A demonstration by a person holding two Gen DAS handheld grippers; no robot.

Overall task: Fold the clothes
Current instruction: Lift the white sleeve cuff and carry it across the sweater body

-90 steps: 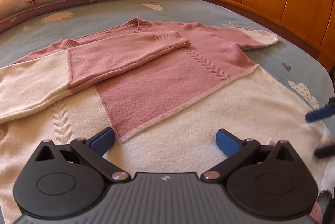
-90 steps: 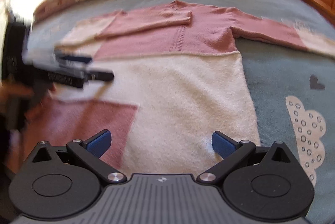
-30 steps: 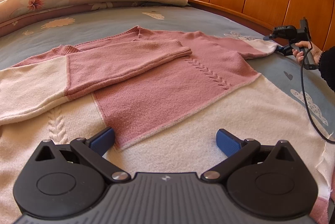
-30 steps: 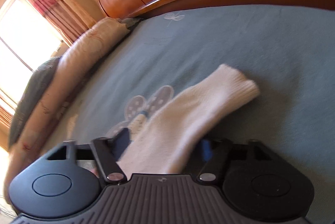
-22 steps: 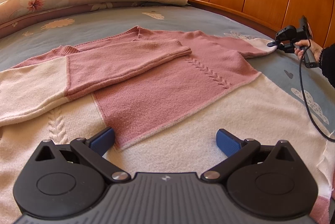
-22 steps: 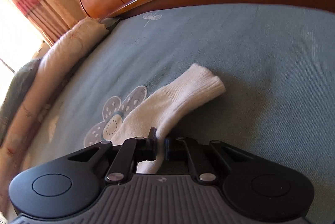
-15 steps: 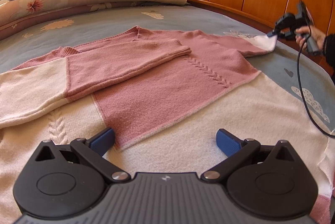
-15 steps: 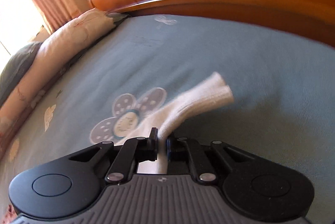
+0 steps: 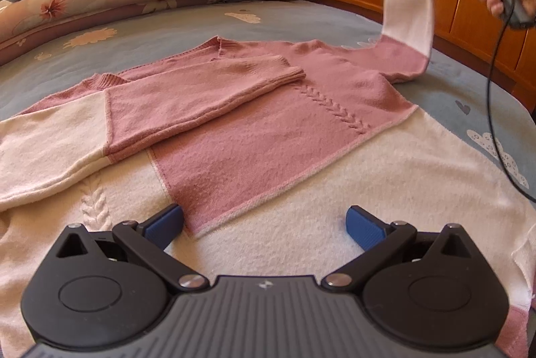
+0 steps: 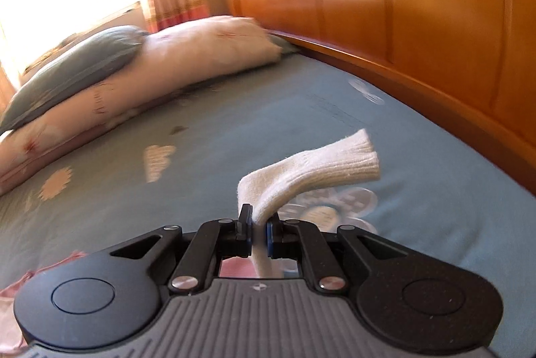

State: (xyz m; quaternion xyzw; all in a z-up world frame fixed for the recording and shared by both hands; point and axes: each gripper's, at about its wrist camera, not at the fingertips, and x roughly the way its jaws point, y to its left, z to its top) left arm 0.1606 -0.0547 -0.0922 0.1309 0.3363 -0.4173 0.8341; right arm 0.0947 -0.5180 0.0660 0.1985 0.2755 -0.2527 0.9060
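Right wrist: claw (image 10: 258, 232) around lifted cuff (image 10: 321, 170).

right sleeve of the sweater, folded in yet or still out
Still out, not folded: the right gripper is shut on its cream cuff, holding the sleeve up above the bed.

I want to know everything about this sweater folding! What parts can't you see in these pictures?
- Left wrist view: the sweater hem is hidden behind the open left hand-held gripper body, and its left side is cut off by the frame edge.
- Right wrist view: only the cream cuff clamped in the right hand-held gripper shows; its body hides the remaining sleeve.
- Right wrist view: the pillows are motion-blurred.
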